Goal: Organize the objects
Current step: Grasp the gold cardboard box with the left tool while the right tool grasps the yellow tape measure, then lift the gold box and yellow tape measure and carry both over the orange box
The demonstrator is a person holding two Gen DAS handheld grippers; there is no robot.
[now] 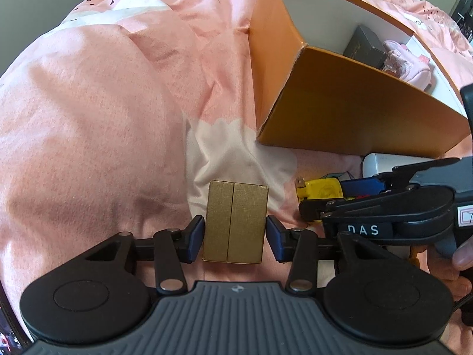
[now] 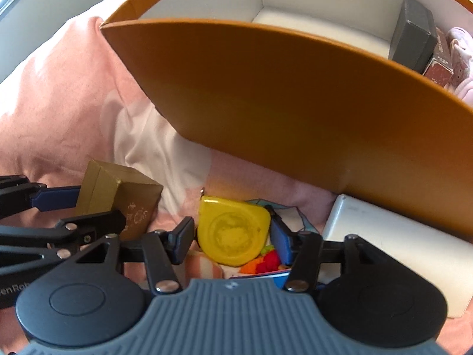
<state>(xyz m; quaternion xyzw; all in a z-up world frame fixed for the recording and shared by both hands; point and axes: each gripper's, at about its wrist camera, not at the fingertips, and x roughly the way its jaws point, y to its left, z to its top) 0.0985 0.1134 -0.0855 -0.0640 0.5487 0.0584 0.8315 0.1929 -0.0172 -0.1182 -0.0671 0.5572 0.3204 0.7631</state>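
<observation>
A small gold box [image 1: 235, 222] stands on the pink bedcover between the blue pads of my left gripper [image 1: 235, 236]. The pads flank its two sides with thin slits of space, so the gripper is open. From the right wrist view the gold box [image 2: 118, 195] sits at the left. My right gripper [image 2: 233, 241] is open around a yellow tape measure [image 2: 233, 230] lying on the bedcover, its pads just off the case. The tape measure [image 1: 320, 189] also shows at the right of the left wrist view, between the right gripper's fingers [image 1: 363, 183].
A large orange box [image 1: 340, 103] with a white inside lies beyond both grippers, holding a grey box [image 1: 366, 46] and a pink item [image 1: 411, 65]. A white flat device [image 2: 399, 251] lies against its wall. A colourful small item [image 2: 266, 260] rests under the tape measure. A hand [image 1: 464, 257] holds the right gripper.
</observation>
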